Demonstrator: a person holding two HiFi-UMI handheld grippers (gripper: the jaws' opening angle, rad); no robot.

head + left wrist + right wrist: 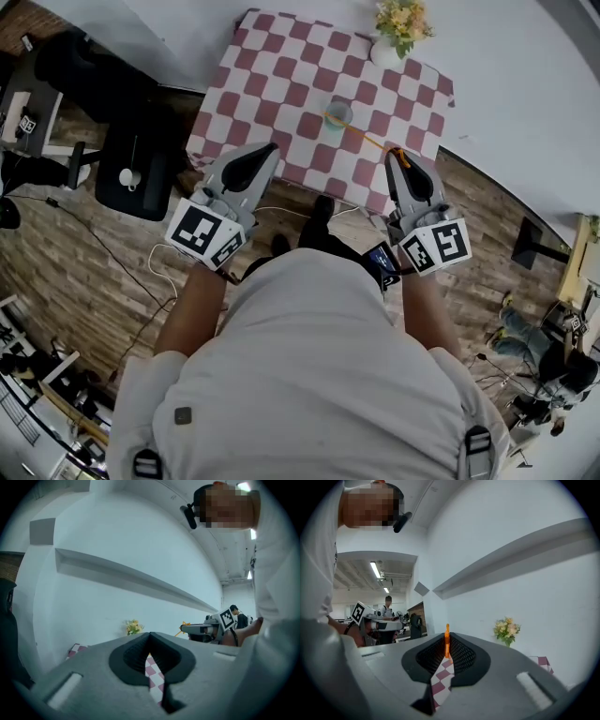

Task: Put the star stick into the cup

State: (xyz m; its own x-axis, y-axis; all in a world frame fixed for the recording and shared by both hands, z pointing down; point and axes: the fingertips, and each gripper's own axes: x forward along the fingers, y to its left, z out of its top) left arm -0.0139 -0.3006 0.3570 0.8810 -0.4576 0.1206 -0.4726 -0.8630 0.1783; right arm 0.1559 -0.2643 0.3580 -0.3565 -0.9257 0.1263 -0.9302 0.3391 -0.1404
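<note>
A small pale cup (338, 114) stands near the middle of the red-and-white checked table (281, 84). My right gripper (401, 153) is shut on the orange end of the thin star stick (370, 139). The stick slants up and left from the jaws, and its far end shows over the cup's rim; whether they touch is unclear. In the right gripper view the stick (447, 641) stands pinched between the closed pads of the right gripper (446, 637). My left gripper (272, 147) hovers at the table's near edge, left of the cup, shut and holding nothing. The left gripper (150, 634) has its tips meeting.
A vase of yellow flowers (401, 28) stands at the table's far right corner against the white wall. A black office chair (141, 159) sits left of the table. Cables (155, 272) lie on the wooden floor by my feet.
</note>
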